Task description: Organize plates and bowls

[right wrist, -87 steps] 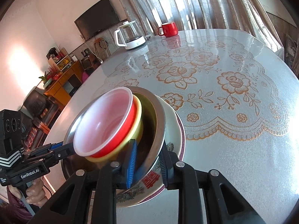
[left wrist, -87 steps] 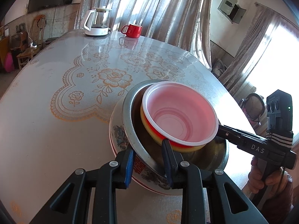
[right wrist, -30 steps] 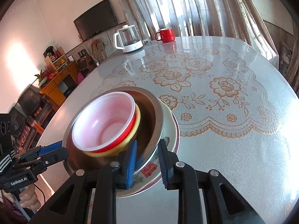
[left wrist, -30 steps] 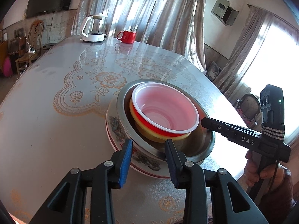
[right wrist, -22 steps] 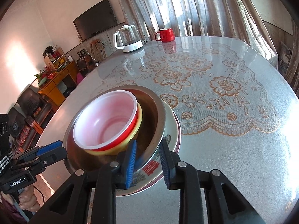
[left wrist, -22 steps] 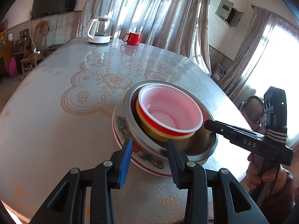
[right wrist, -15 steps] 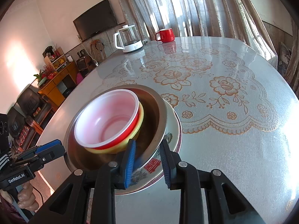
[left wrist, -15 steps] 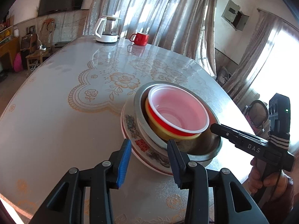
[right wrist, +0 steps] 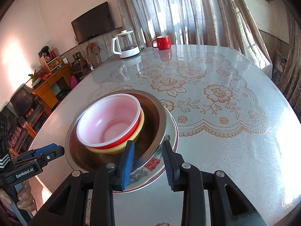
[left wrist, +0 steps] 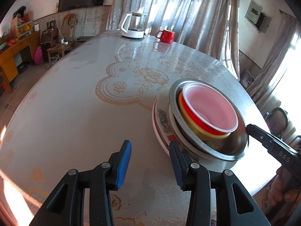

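A nested stack sits on the table: a patterned plate (left wrist: 161, 116) (right wrist: 152, 167), a steel bowl (left wrist: 225, 150) (right wrist: 152, 116), a yellow bowl (left wrist: 195, 130) and on top a red bowl (left wrist: 210, 111) (right wrist: 109, 122) with a pale inside. My left gripper (left wrist: 150, 162) is just left of the stack, jaws opening, nothing between them; its right finger is close to the plate's rim. My right gripper (right wrist: 147, 160) straddles the near rim of the steel bowl and plate, jaws opening, pads off the rim. Each gripper shows in the other's view, the left gripper (right wrist: 47, 152) and the right gripper (left wrist: 263, 137).
The glossy table (left wrist: 75, 113) (right wrist: 225, 131) carries a lace flower pattern. A glass kettle (left wrist: 133, 25) (right wrist: 126, 44) and a red mug (left wrist: 166, 35) (right wrist: 162, 42) stand at the far end. The stack lies near the table's edge. A person's hand (left wrist: 282, 192) holds the right gripper's handle.
Both grippers' jaws have widened off the stack's rims. The stack went from tilted to sitting flat. In the left wrist view it has slid right, out from between the fingers.
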Motion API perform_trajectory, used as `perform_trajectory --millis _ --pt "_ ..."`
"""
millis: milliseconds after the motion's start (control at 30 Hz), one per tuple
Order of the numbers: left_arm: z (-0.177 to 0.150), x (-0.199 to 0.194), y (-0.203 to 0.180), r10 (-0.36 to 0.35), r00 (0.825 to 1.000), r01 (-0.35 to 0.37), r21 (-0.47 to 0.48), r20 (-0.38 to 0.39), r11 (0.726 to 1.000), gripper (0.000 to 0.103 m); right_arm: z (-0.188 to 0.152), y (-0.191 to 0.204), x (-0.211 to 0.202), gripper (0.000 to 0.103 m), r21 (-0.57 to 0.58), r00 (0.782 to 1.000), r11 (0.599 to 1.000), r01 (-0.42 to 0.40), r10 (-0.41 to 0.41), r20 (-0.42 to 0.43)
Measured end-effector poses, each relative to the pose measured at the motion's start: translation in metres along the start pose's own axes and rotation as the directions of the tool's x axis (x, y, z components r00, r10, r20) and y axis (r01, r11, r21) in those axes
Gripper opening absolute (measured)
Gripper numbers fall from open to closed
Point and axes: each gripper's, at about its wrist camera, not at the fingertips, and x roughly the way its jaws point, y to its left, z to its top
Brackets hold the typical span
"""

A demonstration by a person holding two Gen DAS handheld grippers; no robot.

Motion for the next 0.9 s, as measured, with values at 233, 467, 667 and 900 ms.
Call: perform_trajectory --millis 233,467,667,900 --pt "0.003 -0.009 0.002 0.07 0.996 -0.07 -0.006 0.062 0.998 0.05 0.004 0.022 -0.014 0.035 -0.028 0.994 0.998 0.062 -0.06 0.088" --pt "0.004 -0.017 -0.005 0.129 0.984 -0.132 0.016 0.12 0.991 0.059 -0.002 0.06 -0.015 0.038 -0.084 0.985 0.993 0.085 -0.072 0.155" --pt "0.005 -0.019 -0.005 0.191 0.969 -0.193 -0.002 0.158 0.981 0.066 -0.005 0.073 -0.005 0.039 -0.083 0.989 0.994 0.077 -0.066 0.134" --pt "0.002 -0.02 -0.007 0.22 0.958 -0.222 -0.009 0.182 0.975 0.068 -0.01 0.077 -0.005 0.039 -0.071 0.982 0.991 0.109 -0.097 0.159"
